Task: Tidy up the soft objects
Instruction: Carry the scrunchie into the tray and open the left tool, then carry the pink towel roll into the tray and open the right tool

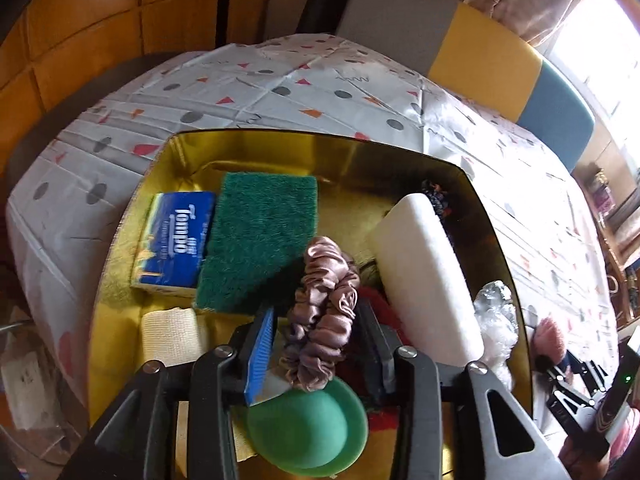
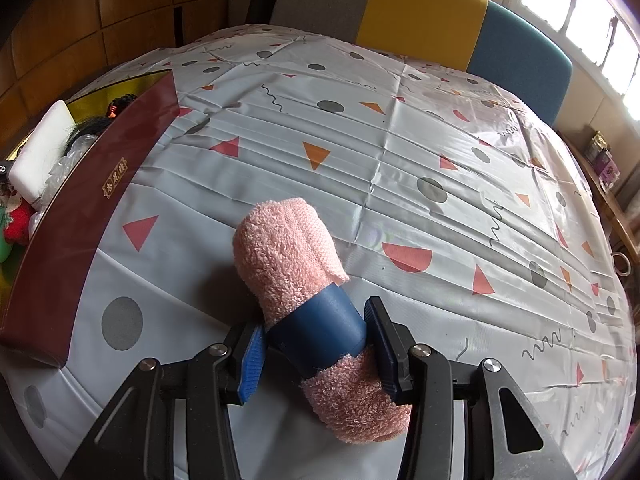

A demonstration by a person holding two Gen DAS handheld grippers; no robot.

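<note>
A gold-lined box (image 1: 400, 162) with a dark red outer wall (image 2: 88, 208) holds several soft things: a green scouring pad (image 1: 260, 236), a blue tissue pack (image 1: 176, 240), a white foam block (image 1: 424, 276), a cream bandage roll (image 1: 172, 336) and a green round sponge (image 1: 308, 428). My left gripper (image 1: 316, 344) hangs over the box with a pink satin scrunchie (image 1: 324, 312) between its fingers; the jaws look a little apart from it. My right gripper (image 2: 316, 344) is shut on a rolled pink towel (image 2: 284, 256) with a blue band (image 2: 324, 332), just right of the box, low over the tablecloth.
The table wears a white cloth (image 2: 400, 160) with grey dots and red triangles. A grey, yellow and blue chair back (image 2: 424, 16) stands at the far edge. Crumpled clear plastic (image 1: 496, 312) and a dark patterned scrunchie (image 1: 436, 196) lie at the box's right side.
</note>
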